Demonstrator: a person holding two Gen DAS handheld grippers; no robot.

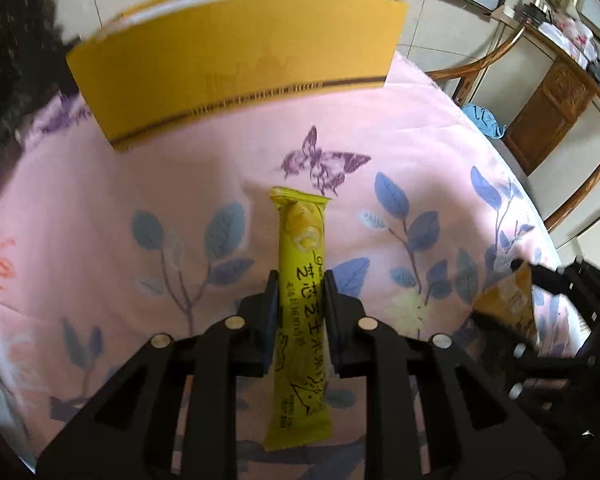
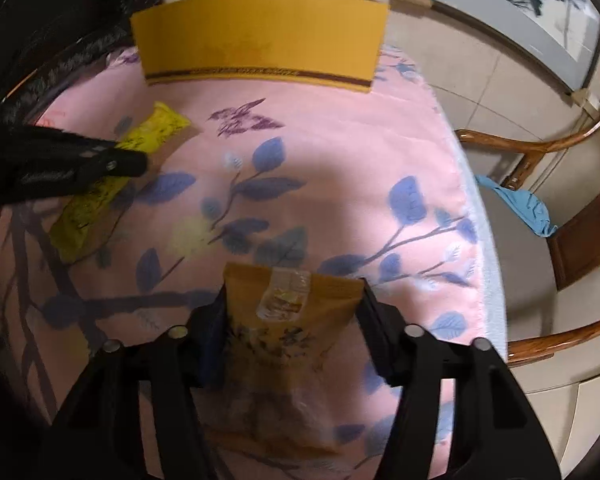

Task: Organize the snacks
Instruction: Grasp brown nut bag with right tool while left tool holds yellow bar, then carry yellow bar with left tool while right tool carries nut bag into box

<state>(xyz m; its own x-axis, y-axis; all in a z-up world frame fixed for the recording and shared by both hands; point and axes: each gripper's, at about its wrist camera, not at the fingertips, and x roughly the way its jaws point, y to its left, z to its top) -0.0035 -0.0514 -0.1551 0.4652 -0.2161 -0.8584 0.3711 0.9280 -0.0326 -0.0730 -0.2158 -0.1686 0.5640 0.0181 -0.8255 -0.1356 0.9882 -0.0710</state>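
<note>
Left gripper [image 1: 300, 280]: clenched on a long yellow snack stick [image 1: 302, 256], fingers pressing both sides near mid-length. The stick runs up the centre of the left wrist view, its sealed far end pointing toward the upper frame. In the right wrist view the same stick [image 2: 116, 176] appears at left centre under the black fingers of that tool; whether it rests on the cloth or is held just above it cannot be told.

Right gripper [image 2: 292, 300]: closed on an orange snack pouch [image 2: 288, 312] at lower centre of its own view, one finger at each side edge, clear window facing the camera. The pouch also shows at the right edge of the left wrist view [image 1: 508, 300], blurred.

Yellow cardboard box [image 1: 236, 64]: stands at the top of both views [image 2: 260, 44], on the far side of the pink floral tablecloth [image 1: 380, 152], well apart from both snacks. Its interior is not visible, so contents cannot be confirmed.

Assessment: both visible snacks are in hand and neither has reached the box. No other loose snacks show on the cloth. Judged remaining: carry each item to the box and let go; a wooden chair [image 2: 540, 152] sits off the table at right, clear of the work
</note>
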